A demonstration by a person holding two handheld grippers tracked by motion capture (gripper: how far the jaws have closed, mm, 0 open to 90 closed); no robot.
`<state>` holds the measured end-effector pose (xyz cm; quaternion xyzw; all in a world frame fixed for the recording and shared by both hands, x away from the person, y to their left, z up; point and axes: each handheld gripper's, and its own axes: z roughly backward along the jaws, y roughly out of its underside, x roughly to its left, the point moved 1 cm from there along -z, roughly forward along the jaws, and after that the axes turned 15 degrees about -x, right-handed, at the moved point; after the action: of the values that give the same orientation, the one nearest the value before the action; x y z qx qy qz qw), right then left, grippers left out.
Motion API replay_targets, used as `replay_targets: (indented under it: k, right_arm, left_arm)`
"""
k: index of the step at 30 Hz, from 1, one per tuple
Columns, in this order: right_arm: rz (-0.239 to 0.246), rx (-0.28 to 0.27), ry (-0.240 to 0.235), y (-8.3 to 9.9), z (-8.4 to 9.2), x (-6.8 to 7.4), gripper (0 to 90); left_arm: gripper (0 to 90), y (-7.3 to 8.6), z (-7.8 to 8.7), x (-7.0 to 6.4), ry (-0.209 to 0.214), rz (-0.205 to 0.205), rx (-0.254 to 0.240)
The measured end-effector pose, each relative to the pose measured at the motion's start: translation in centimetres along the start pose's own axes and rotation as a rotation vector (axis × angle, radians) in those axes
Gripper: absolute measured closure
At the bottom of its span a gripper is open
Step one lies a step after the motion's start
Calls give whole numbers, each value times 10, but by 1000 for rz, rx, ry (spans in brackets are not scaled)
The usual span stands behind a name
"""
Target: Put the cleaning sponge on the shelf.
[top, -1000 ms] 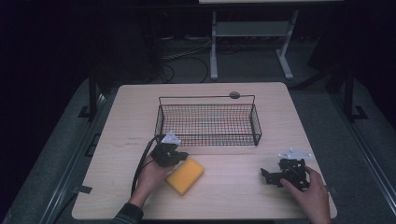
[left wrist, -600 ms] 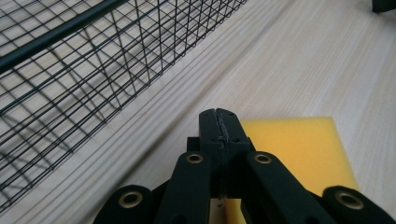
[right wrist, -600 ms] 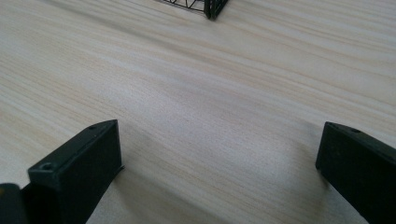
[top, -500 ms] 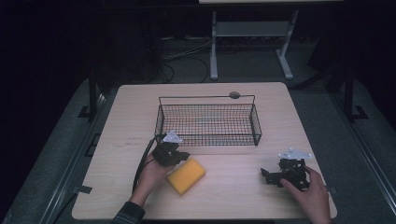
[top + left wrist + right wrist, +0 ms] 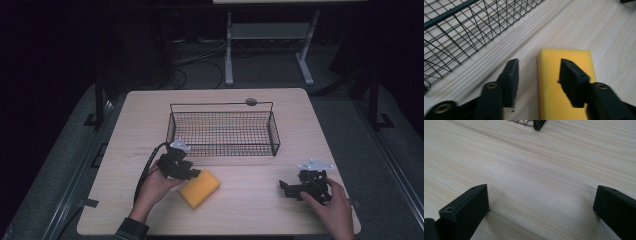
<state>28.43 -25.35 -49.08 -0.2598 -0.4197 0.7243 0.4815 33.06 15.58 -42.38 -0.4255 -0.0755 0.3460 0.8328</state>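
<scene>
The left claw [image 5: 539,75] has just been opening, its jaws now standing spread over the yellow sponge's [image 5: 566,82] edge, pinching nothing. The right claw [image 5: 541,202] is resting spread wide over the bare worktop [image 5: 536,165], well apart from the sponge.

The left gripper [image 5: 192,173] is a compact black body topped by a pale grey three-cornered plate, with a black cable looping back from it past the wrist. In the left gripper view its two jaws are matte black wedges with ribbed inner pads, small holes along their flanks and brass-coloured pivot bushings at the base. The right gripper [image 5: 287,189] is the same black build with the same grey plate; its jaws are blocky, each with a small screw hole. A dark, patterned sleeve cuff [image 5: 131,231] covers the left forearm.
</scene>
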Motion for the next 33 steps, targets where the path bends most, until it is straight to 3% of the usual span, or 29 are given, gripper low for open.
replay_targets:
  k: [4,11,12,14,20,33]
  right_arm:
    - [0,0,0,0,0,0,0]
    - [0,0,0,0,0,0,0]
    - [0,0,0,0,0,0,0]
    - [1,0,0,0,0,0,0]
    - [0,0,0,0,0,0,0]
    - [0,0,0,0,0,0,0]
  left_arm:
    - [324,-1,-1,-8,6,-10,45]
    - [194,-2,-7,-20,11,-33,87]
    - [176,-2,-9,-24,2,-48,119]
    - [140,-2,-11,-26,-3,-53,134]
    - [124,0,-21,-39,-22,-104,179]
    - [124,7,-34,-48,-35,-132,228]
